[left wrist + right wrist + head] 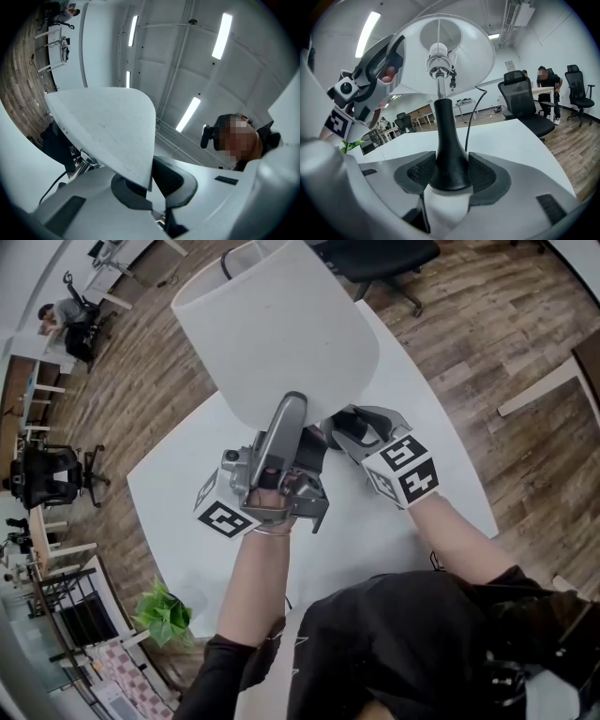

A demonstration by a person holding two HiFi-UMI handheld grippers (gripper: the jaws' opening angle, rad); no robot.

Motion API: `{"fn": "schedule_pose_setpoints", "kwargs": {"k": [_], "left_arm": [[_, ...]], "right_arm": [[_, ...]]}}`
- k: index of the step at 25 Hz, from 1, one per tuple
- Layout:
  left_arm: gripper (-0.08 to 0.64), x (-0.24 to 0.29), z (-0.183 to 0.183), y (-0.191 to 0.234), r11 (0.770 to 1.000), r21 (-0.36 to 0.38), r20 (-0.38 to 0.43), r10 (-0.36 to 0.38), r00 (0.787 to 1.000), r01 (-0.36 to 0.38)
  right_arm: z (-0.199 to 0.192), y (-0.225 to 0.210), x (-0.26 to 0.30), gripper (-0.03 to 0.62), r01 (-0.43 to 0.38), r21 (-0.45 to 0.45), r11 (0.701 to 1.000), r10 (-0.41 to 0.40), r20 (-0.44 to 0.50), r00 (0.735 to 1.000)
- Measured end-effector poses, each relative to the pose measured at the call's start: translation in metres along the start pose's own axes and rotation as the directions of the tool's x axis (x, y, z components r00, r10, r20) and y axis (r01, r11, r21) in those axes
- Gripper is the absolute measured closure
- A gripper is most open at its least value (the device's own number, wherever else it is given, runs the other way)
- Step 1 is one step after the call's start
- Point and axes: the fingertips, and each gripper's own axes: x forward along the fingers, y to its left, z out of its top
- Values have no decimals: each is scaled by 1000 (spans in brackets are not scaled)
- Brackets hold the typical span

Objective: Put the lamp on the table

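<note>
Lamp (281,343) – it hangs over the white worktop (187,512) between the two grippers, its pale shade (108,126) leaning away from the person. The foot is hidden in the head view, so whether it touches the worktop cannot be told.

The right gripper (451,173) has its fingers (417,171) clamped on the black stem (443,136) low down, where the stem flares out towards the foot. The left gripper (152,183) is pinched tight on the lower rim of the shade, the thin wall caught between its fingers (173,176).

The lamp is probably light but top-heavy, with the wide shade set high on a narrow stem. The stem looks stiff and glossy, so it could turn or slide in a loose grip. Its flared lower end is the soundest place to carry the weight. The shade looks thin and easily dented or creased – the hold on its rim suits steadying only, not lifting. The bulb socket (439,61) under the shade is best left alone. A dark cord (471,122) trails from it down towards the worktop and could snag or end up under the foot.
</note>
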Motion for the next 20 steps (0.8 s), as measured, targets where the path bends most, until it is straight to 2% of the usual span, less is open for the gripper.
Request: {"fn": "schedule_pose_setpoints", "kwargs": {"k": [7, 11, 12, 14, 16, 20], "left_arm": [[548, -7, -1, -5, 1000, -3, 13, 21, 1000, -21], [548, -11, -2, -7, 999, -21, 23, 32, 999, -32], [548, -13, -3, -7, 999, -23, 27, 34, 999, -34], [549, -15, -4, -9, 999, -25, 30, 36, 999, -36], [548, -16, -6, -12, 999, -25, 24, 34, 999, -33], [548, -16, -12, -14, 999, -21, 12, 32, 999, -32]], "right_arm": [[-14, 3, -10, 382, 21, 30, 999, -18, -82, 996], [-18, 5, -18, 385, 30, 47, 998, -26, -94, 995], [-18, 5, -22, 407, 39, 41, 998, -35, -89, 995], [-17, 6, -30, 527, 59, 35, 998, -56, -74, 996], [-13, 6, -39, 555, 72, 35, 997, -70, -57, 996], [0, 9, -60, 560, 88, 31, 996, -88, -12, 996]]}}
